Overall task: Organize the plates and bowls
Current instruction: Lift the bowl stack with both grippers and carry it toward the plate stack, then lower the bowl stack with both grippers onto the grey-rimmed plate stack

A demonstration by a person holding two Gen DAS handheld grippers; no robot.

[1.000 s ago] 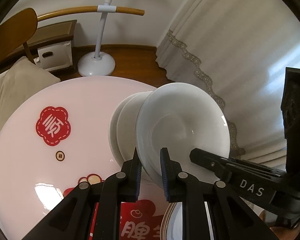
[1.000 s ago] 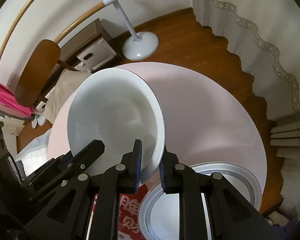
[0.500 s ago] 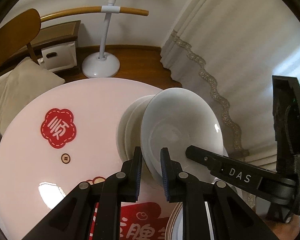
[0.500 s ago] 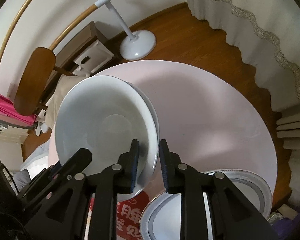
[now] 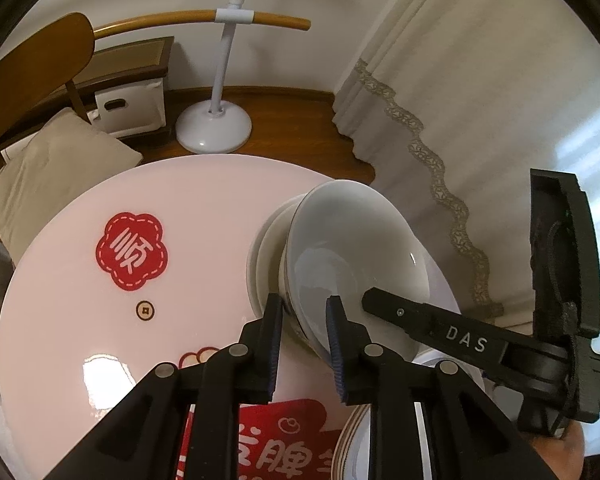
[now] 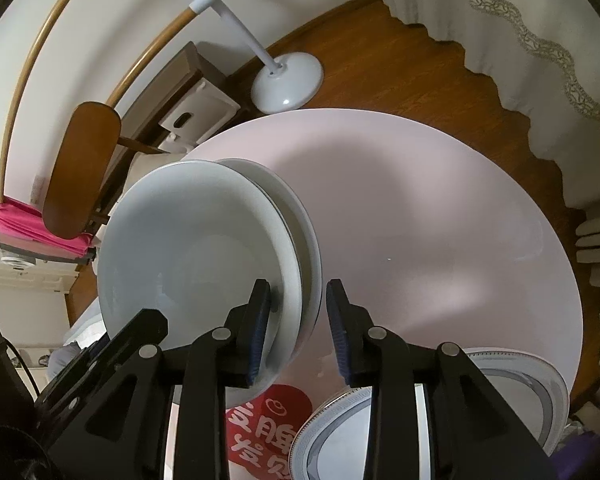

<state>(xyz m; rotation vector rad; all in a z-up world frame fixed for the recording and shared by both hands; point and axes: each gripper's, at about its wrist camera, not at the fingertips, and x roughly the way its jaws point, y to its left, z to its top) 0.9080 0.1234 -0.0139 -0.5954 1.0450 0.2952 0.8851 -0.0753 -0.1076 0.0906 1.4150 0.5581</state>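
Observation:
A white bowl [image 5: 356, 256] [image 6: 188, 248] sits tilted on a stack of white bowls [image 5: 266, 256] [image 6: 306, 248] at the right side of the round pink table [image 5: 188, 200]. My left gripper [image 5: 304, 320] straddles the near rim. Its jaws are opening, and the pads stand just off the bowl wall. My right gripper [image 6: 296, 320] straddles the rims on the other side. Its jaws are also opening: the left pad lies inside the top bowl and the right pad stands off the stack. One of its fingers [image 5: 420, 320] reaches into the bowl.
A plate with a grey patterned rim [image 6: 520, 380] [image 5: 352, 440] lies at the table's near edge beside the stack. Red stickers [image 5: 132, 256] mark the tabletop. Beyond the table are a wooden chair [image 5: 36, 64], a cushion [image 5: 60, 168], a lamp base [image 5: 214, 128] and curtains [image 5: 480, 100].
The top bowl has come down onto the stack of bowls. Both grippers followed it down, and the right gripper's jaws have spread clearly wider, the left's slightly.

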